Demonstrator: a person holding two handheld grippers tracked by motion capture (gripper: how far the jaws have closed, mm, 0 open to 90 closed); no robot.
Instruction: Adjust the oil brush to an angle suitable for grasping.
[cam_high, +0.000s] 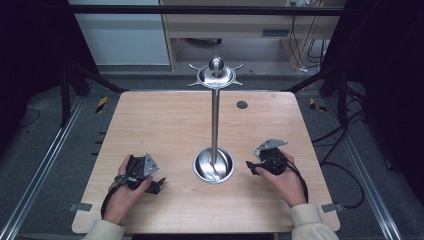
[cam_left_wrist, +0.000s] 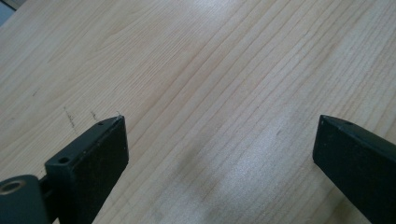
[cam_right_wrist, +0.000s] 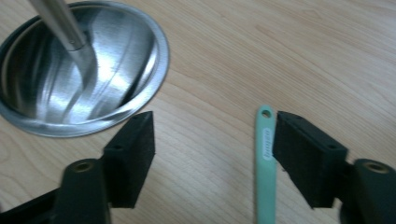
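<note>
A person sits at a pale wooden table (cam_high: 165, 125), forearms entering from the near edge, a two-jaw gripper in each hand.

Nearest, at the left, the left gripper (cam_high: 159, 184) rests low over the wood. In the left gripper view its jaws stand wide apart with nothing between them, just bare wood grain.

At the right, the right gripper (cam_high: 251, 168) points inward toward the table's centre. In the right gripper view its jaws are parted, and a slim mint-green handle (cam_right_wrist: 265, 163) with a small hole at its far end lies flat on the table between them, just beside or touching the inner face of one pad; which, I cannot tell. The other pad stands clear of it. What tool the handle belongs to is hidden.

Just past the right gripper, mid-table, sits a shiny metal bowl-shaped base (cam_high: 214, 165). A thin metal pole (cam_high: 214, 120) rises from it to a round top plate with hooked arms and a ball (cam_high: 216, 67).

This looks like the picking-up step: the handle is framed but not yet clamped. The next move likely calls for closing the jaws squarely across the thin handle, then lifting it off the wood without letting it slip.
</note>
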